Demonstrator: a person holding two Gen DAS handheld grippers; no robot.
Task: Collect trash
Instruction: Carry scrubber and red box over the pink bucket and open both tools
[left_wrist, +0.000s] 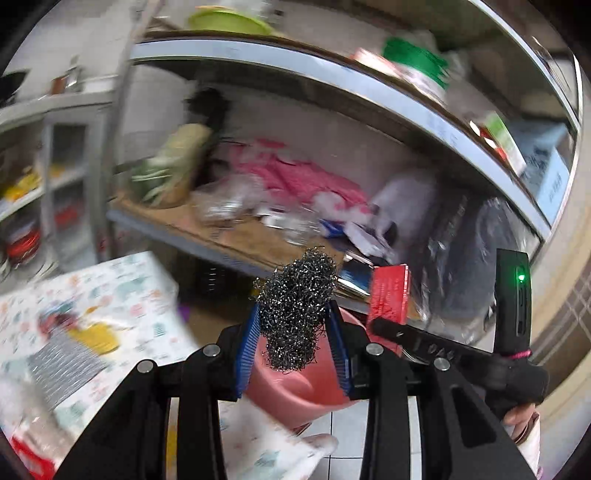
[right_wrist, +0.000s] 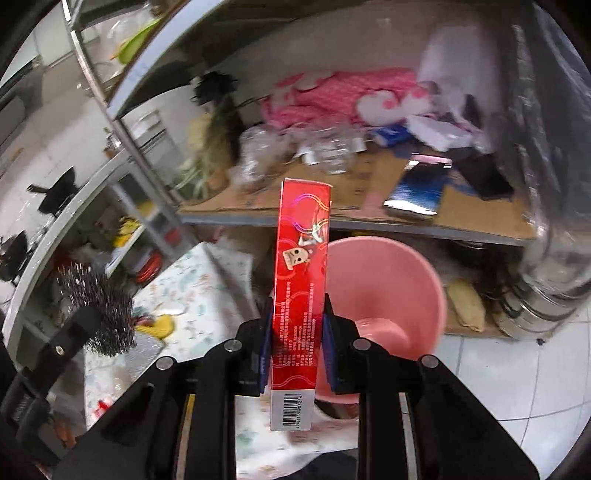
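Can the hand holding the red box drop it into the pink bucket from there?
Probably yes. The right gripper is shut on the red box, and the pink bucket stands open-mouthed just beyond and below it on the floor. Nothing shows between them; the steel wool in the left gripper is off to the side.

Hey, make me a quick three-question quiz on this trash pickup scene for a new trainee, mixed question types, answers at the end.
1. Multiple choice: what does the left gripper hold? A) a sponge B) a steel wool scrubber C) a bottle
2. True or false: the right gripper is empty.
3. Fill in: ahead of both grippers, on the tiled floor below the shelf, stands a pink ____.

Key:
1. B
2. False; it is shut on a red box.
3. bucket
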